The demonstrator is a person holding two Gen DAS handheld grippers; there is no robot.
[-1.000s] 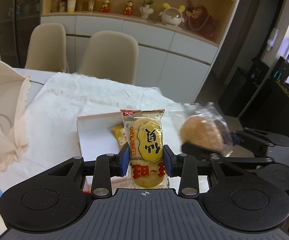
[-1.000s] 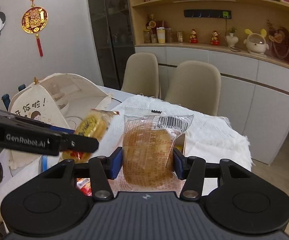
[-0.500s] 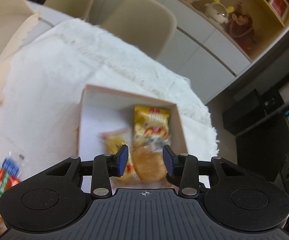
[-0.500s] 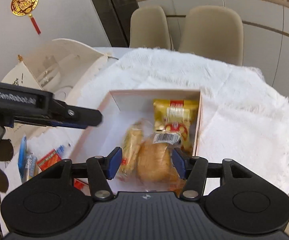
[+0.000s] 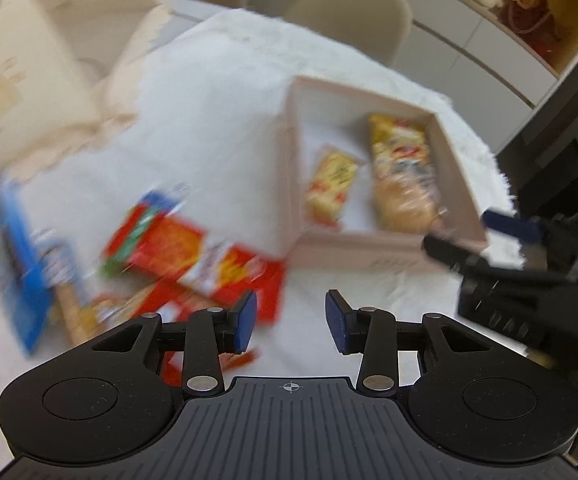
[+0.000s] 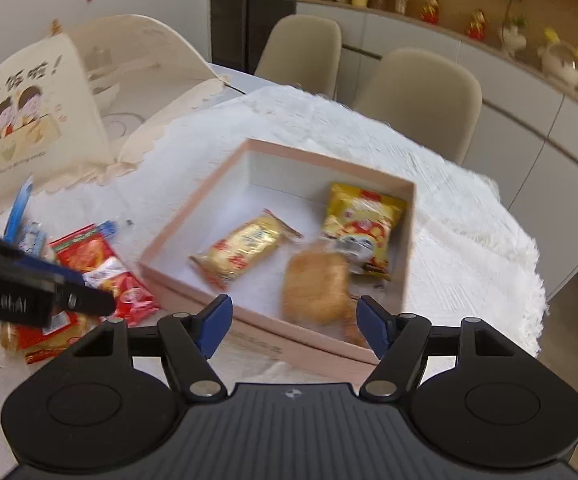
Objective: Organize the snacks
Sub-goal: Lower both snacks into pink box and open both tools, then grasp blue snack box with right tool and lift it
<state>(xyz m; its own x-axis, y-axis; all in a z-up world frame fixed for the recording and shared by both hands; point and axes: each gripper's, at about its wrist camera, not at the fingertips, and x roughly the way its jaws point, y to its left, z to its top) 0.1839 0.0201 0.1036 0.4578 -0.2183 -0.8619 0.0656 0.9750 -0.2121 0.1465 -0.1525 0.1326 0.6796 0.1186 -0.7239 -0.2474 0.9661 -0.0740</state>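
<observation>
The left gripper [image 5: 287, 320] is hanging with its jaws apart and nothing between them over the white cloth [image 5: 217, 120], just beside a heap of red snack packets [image 5: 193, 252] lying outside the pink box [image 6: 193, 208]. The right gripper [image 6: 295, 326] is spreading its jaws at the near edge of that box, its pads clear of the clear-wrapped round pastry [image 6: 317, 292], which is lying inside beside a yellow rice-cracker pack [image 6: 245, 250] and a yellow snack bag [image 6: 363, 224].

Three snack packets [image 6: 245, 254] lie in the box [image 6: 193, 216] near the worktop's [image 6: 469, 240] right edge; more packets [image 6: 105, 272] lie left of it.
</observation>
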